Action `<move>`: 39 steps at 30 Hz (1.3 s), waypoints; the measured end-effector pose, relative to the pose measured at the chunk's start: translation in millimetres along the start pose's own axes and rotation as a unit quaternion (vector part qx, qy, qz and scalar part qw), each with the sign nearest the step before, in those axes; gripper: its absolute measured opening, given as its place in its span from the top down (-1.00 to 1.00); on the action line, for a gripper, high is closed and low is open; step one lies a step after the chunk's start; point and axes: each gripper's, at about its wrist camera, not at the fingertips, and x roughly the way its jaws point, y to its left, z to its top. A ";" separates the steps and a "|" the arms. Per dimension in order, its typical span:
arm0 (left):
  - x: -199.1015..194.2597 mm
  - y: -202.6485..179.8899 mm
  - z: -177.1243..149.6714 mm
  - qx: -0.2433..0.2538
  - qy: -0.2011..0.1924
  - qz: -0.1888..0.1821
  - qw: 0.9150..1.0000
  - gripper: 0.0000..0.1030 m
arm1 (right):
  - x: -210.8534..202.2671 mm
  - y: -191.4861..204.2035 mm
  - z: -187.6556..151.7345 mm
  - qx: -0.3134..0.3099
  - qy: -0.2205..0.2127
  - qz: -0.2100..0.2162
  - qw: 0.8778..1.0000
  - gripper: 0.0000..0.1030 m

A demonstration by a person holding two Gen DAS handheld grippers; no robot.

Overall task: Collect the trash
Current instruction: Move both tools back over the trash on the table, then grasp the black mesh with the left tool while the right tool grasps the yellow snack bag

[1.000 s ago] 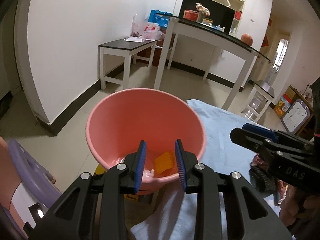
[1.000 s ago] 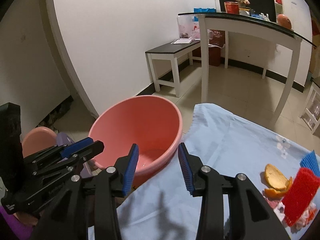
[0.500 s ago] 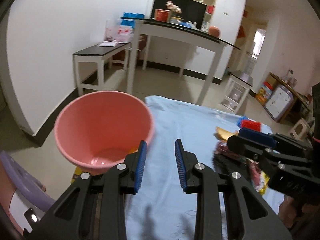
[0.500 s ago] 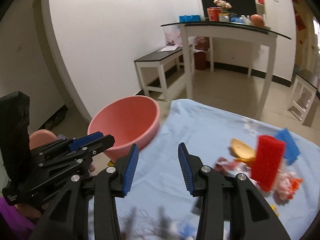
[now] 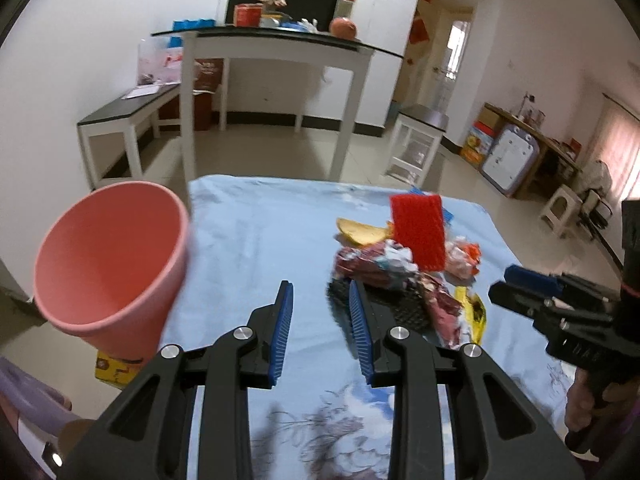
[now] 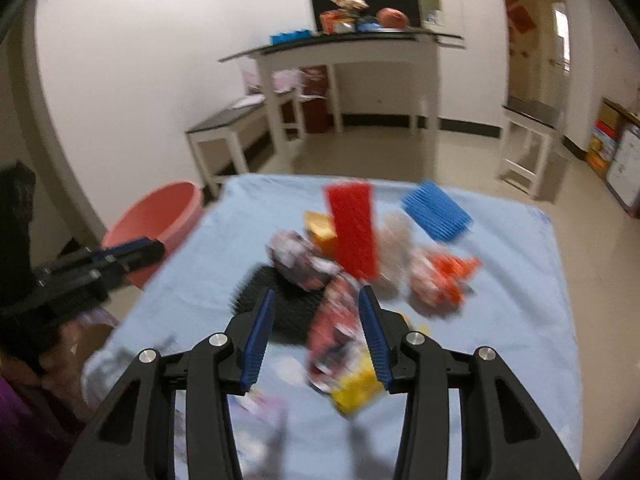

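- We see the trash heap (image 5: pixel 404 276) lying on the desk (image 5: pixel 260 240), which is covered in a light blue cloth; the heap sits to the right of the pink bucket (image 5: pixel 108 268) that stands off the desk's left edge.
- In the heap, a red ridged pad (image 6: pixel 354 232) stands upright, with orange peel (image 5: pixel 362 232) just left of it, a black mat (image 6: pixel 276 300) nearer us and crumpled wrappers (image 6: pixel 332 328) beside it.
- A blue ridged pad (image 6: pixel 436 210) lies right of the red one.
- Our left gripper (image 5: pixel 320 318) is parted and empty, over bare cloth between bucket and heap.
- Our right gripper (image 6: pixel 316 320) has just been opening; its jaws frame a red wrapper without pressing it, though blur limits us.
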 end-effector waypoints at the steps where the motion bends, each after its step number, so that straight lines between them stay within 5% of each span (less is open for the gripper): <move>1: 3.8 -2.9 -0.5 0.003 0.005 -0.006 1.000 0.43 | 0.9 -6.0 -6.4 0.005 0.005 -0.006 1.000 0.16; 8: 26.5 -19.5 -9.8 0.019 0.038 -0.025 0.999 0.43 | 13.6 -41.7 -35.3 0.065 0.049 -0.016 0.997 0.15; 15: 36.4 -23.4 -15.2 0.018 0.056 -0.030 0.998 0.43 | 32.5 -43.2 -37.2 0.083 0.070 -0.002 0.994 -0.03; 24: 40.6 -20.5 -15.6 0.013 0.061 -0.027 0.998 0.43 | 49.6 -35.7 -39.8 0.076 0.092 -0.001 0.993 -0.03; 31: 47.1 -20.3 -20.4 0.013 0.071 -0.028 0.997 0.43 | 51.1 -51.1 -43.9 0.087 0.096 -0.022 0.991 0.40; 39: 59.6 -22.9 -21.9 0.006 0.087 -0.037 0.995 0.43 | 47.2 -68.5 -43.3 0.106 0.089 -0.032 0.990 0.44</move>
